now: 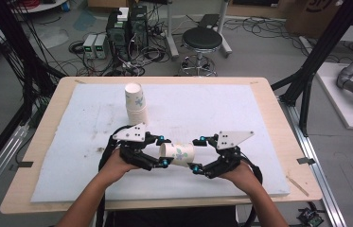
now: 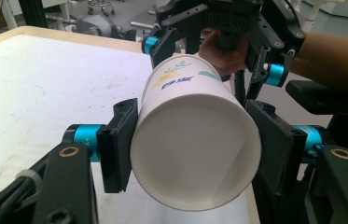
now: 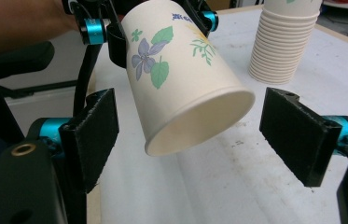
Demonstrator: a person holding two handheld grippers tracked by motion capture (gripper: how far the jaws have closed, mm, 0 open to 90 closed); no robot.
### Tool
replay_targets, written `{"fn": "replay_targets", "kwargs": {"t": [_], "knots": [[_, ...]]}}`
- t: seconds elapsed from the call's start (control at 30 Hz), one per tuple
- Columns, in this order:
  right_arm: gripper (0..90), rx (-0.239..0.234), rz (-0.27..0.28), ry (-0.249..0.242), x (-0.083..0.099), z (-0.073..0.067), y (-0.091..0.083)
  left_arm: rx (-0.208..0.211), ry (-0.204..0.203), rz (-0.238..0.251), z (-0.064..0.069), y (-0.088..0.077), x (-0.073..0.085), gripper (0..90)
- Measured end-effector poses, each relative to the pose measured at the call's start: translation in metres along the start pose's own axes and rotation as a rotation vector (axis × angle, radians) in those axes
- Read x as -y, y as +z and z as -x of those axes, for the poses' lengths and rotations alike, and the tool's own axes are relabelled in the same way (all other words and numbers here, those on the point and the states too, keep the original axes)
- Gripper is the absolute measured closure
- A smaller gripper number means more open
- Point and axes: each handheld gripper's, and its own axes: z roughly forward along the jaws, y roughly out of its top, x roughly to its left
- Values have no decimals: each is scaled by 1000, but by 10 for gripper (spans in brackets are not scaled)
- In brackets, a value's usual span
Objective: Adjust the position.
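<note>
A flowered paper cup point(image 1: 178, 154) is hanging on its side just above the white mat point(image 1: 70, 156), near the front-middle of the table point(image 1: 46, 123), btwn the two grippers. In the high view its rim end is facing the person's left and its base end the right.

The left gripper point(image 1: 163, 151) is clamping it: in the left gripper view both black pads point(image 2: 118, 144) are pressing on the cup's point(image 2: 195, 144) wall, one each side, w/ the printed side turned up and away.

The right gripper point(image 1: 195, 153) is standing wide, jaws spread apart. In the right gripper view the cup point(image 3: 181, 79) is tilting down btwn its pads point(image 3: 94, 137) w/ clear gaps on both sides, so nothing's being touched there; purple flower & green leaves are showing on the wall.

Each gripper is sitting in one of the person's hands, forearms coming in from the near edge.

Farther back, left of centre, a stack of paper cups point(image 1: 136, 104) is standing upright on the mat, well apart from the held one; it's also showing in the right gripper view point(image 3: 286, 42).

Beyond the table: a black stool point(image 1: 201, 45) and computer boxes point(image 1: 127, 26) w/ cables on the floor.
</note>
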Motion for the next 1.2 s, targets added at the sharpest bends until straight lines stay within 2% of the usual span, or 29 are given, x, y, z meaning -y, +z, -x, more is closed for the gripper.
{"fn": "replay_targets", "kwargs": {"t": [0.13, 0.27, 0.37, 0.77, 1.2], "knots": [[201, -2, 12, 6, 6, 0, -1, -1, 14, 15, 1, -1, 2, 371], [202, -2, 31, 10, 9, 1, -4, -1, 18, 67, 4, -2, 5, 372], [202, -7, 37, 11, 11, 1, -6, 3, 16, 68, 4, -2, 8, 371], [205, -46, 53, 5, 13, 0, -5, 49, 24, 142, 6, -4, 7, 371], [227, -114, 82, 2, 12, -1, 1, 106, 29, 168, 9, 1, 7, 371]]}}
